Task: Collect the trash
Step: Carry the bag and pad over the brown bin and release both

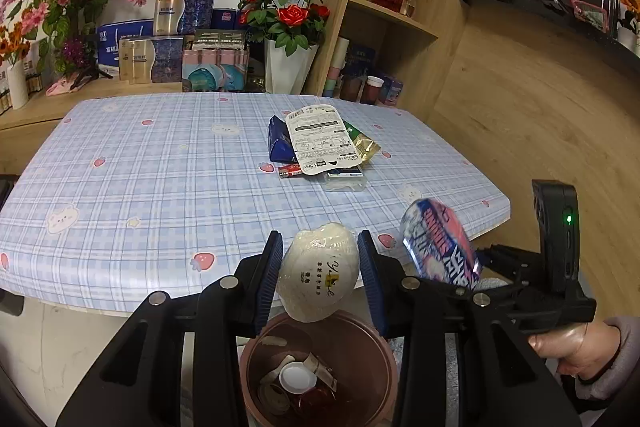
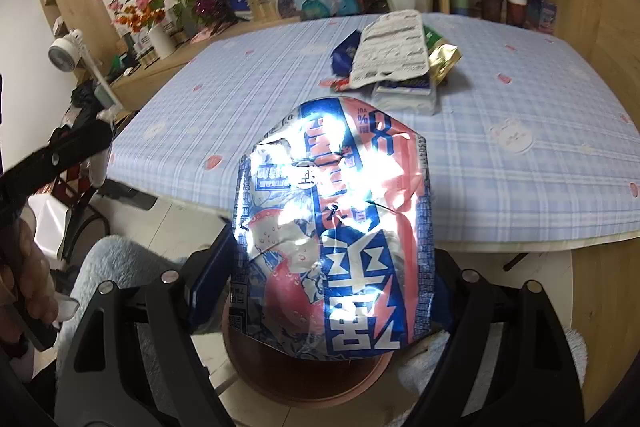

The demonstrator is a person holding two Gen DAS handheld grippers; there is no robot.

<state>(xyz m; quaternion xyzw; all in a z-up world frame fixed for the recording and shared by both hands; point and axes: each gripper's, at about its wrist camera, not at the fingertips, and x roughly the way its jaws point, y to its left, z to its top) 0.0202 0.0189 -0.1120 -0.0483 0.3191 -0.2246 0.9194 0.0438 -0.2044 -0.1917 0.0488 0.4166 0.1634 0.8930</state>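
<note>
Through the left camera, my left tongs (image 1: pixel 319 273) are gripping a white shrink-wrapped oval soap (image 1: pixel 318 273) above the round brown plastic bin (image 1: pixel 384 367). Through the right camera, my right tongs (image 2: pixel 332 291) are holding a crushed blue-and-pink can (image 2: pixel 336 239) wide over it; releasing off-centre could bounce it onto the floor.

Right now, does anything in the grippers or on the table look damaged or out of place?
The can in the right gripper is crushed and creased, as trash would be. The white packet in the left gripper looks intact. On the table a wrapper pile lies untidy; no spill shows.
</note>
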